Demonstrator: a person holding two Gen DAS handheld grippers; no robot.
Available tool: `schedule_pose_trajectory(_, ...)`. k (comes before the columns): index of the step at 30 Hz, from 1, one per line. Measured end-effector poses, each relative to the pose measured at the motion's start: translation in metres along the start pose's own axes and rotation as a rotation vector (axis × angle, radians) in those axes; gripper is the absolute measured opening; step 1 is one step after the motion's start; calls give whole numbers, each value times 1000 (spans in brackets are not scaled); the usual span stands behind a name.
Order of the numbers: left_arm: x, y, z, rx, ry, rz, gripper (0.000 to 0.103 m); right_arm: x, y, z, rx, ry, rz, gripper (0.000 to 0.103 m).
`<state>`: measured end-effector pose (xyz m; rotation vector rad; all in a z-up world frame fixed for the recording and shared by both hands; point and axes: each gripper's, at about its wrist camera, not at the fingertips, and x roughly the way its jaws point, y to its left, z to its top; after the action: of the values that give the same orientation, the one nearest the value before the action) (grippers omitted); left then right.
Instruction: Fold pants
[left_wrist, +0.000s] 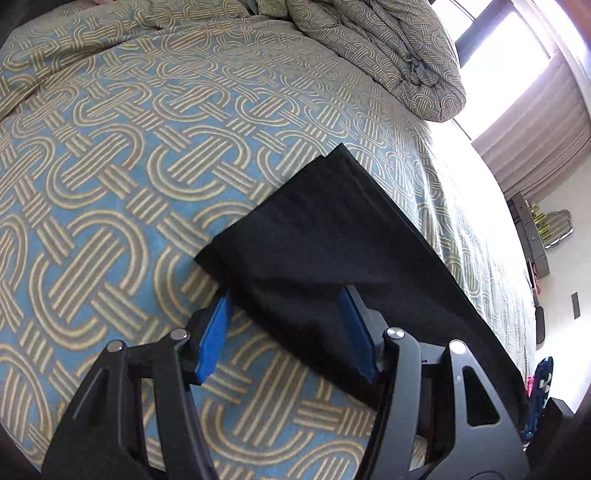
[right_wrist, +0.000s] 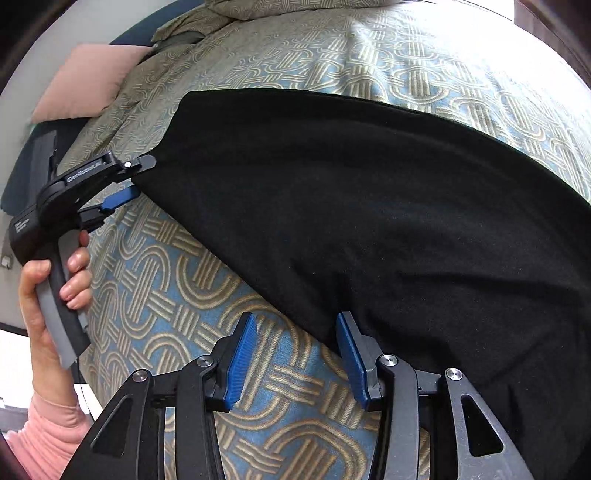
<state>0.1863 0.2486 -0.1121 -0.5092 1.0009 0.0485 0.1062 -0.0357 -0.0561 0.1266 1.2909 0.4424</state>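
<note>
Two grippers, left gripper (left_wrist: 284, 306) and right gripper (right_wrist: 295, 332), gape wide, holding nothing, at near edge of black pants (right_wrist: 369, 206) on patterned bed (left_wrist: 129, 166).

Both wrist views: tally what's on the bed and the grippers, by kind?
Black pants: 1
Bunched duvet: 1
Pink pillow: 1
Grippers: 2, left gripper and right gripper, both open at the pants' edge
Total: 5
</note>
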Motion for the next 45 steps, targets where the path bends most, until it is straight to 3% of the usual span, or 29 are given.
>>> schedule_pose_trajectory(4, 4, -4, 4, 13, -12, 10, 59, 0, -3, -1, 14, 6, 2, 47)
schedule_pose_trajectory(6, 5, -4, 5, 20, -24, 22, 43, -2, -3, -4, 9, 5, -3, 48)
schedule_pose_trajectory(7, 6, -5, 7, 27, -26, 33, 21, -2, -3, -4, 5, 3, -9, 48)
schedule_pose_trajectory(8, 8, -5, 10, 31, -17, 39, 8, -3, -1, -5, 1, 0, -15, 48)
schedule_pose_trajectory(11, 10, -2, 20, 1, 10, 8, 7, -8, 8, -9, -24, -29, -49, 48)
schedule_pose_trajectory(13, 6, -3, 26, 3, 9, -12, 7, -15, 27, -16, -137, -80, -111, 51)
schedule_pose_trajectory(16, -1, -10, 32, 19, -2, -22, 6, -15, 66, -33, -418, -138, -291, 79)
schedule_pose_trajectory(19, -8, -16, 40, 20, -1, -39, 5, 1, 91, -45, -623, -170, -501, 79)
schedule_pose_trajectory(22, -15, -20, 49, 19, -4, -67, 5, 19, 93, -35, -660, -189, -559, 79)
schedule_pose_trajectory(24, -18, -22, 53, 26, -7, -70, 5, 28, 89, -22, -643, -205, -548, 75)
schedule_pose_trajectory(26, -16, -23, 54, 32, 5, -76, 5, 30, 81, -8, -583, -213, -490, 5)
schedule_pose_trajectory(27, -16, -23, 55, 36, 1, -64, 5, 37, 82, 5, -526, -192, -501, 4)
schedule_pose_trajectory(30, -15, -19, 56, 35, 8, -68, 5, 21, 69, 21, -421, -188, -384, 4)
schedule_pose_trajectory(35, -31, -1, 51, -17, 15, -120, 5, -6, 84, 11, -517, -219, -389, 4)
schedule_pose_trajectory(39, -54, 9, 32, 6, -17, -107, 5, -11, 86, 4, -505, -196, -327, 4)
schedule_pose_trajectory(42, -50, 15, 22, 32, -11, -85, 5, -7, 90, -5, -553, -189, -337, 8)
schedule_pose_trajectory(45, -34, 26, 18, -11, 28, -75, 5, 3, 85, -5, -527, -149, -332, 15)
